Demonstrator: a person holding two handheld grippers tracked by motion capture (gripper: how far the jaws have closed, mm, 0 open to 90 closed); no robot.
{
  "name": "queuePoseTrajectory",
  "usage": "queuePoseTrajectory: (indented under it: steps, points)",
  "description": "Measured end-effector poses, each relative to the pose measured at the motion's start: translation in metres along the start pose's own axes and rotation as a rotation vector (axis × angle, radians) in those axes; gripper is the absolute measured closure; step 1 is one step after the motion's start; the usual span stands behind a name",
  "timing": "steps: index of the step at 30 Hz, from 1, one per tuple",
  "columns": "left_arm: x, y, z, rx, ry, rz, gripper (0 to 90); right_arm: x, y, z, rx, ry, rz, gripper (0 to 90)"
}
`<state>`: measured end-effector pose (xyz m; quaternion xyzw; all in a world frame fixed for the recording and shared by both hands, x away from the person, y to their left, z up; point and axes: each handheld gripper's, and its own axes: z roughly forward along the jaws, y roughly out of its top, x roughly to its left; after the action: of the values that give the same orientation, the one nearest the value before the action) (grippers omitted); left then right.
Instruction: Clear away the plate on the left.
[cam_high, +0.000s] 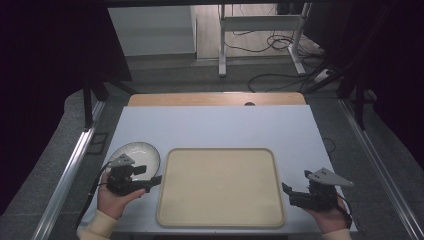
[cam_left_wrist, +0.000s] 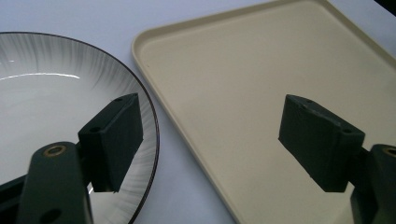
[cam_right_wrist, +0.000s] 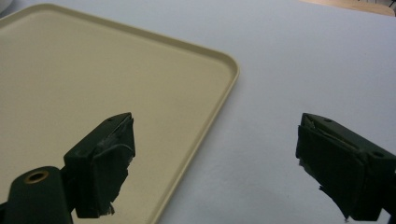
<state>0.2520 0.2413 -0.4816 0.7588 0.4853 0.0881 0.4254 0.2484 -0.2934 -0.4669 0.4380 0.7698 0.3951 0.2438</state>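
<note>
High view: a person is sitting at the near edge of a white table (cam_high: 215, 125) with a gripper in each hand. The left gripper (cam_high: 150, 182) is hovering at the seam between a grey-rimmed plate (cam_high: 142, 150) and a beige tray (cam_high: 220, 220), and its jaws are pointing toward the tray. The right gripper (cam_high: 287, 192) is waiting just off the tray's right edge, angled inward. The plate is lying at the tray's far-left corner, just beside it; the tray is sitting bare, likely the place meant for the plate. Beyond the table, a desk frame and loose cables are lying on the floor, well apart from the work.

Left gripper view: the left gripper (cam_left_wrist: 210, 144) is standing wide, holding nothing. One jaw is hanging over the plate (cam_left_wrist: 51, 84), the other over the tray (cam_left_wrist: 243, 74), so the plate's rim and the tray's lip are both lying in the gap. The raised lip looks like the one thing standing in the way of sliding the plate across.

Right gripper view: the right gripper (cam_right_wrist: 215, 163) is also standing wide and empty, straddling the right edge of the tray (cam_right_wrist: 93, 74), perhaps readying to steady it. Bare table (cam_right_wrist: 299, 60) is lying ahead.
</note>
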Motion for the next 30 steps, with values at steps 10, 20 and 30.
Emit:
queuePoseTrajectory:
  steps: [10,20,30]
  points:
    - [-0.002,-0.001,0.001,0.010,-0.004,0.004,21.3,-0.001,0.001,-0.001,-0.005,-0.003,0.005,12.9]
    - [0.002,0.000,-0.003,0.002,0.027,0.007,21.4,-0.002,0.001,0.001,0.004,0.004,0.000,13.0]
    - [0.016,0.004,-0.014,-0.020,0.082,0.000,21.5,-0.003,0.000,0.004,0.021,0.009,-0.004,13.1]
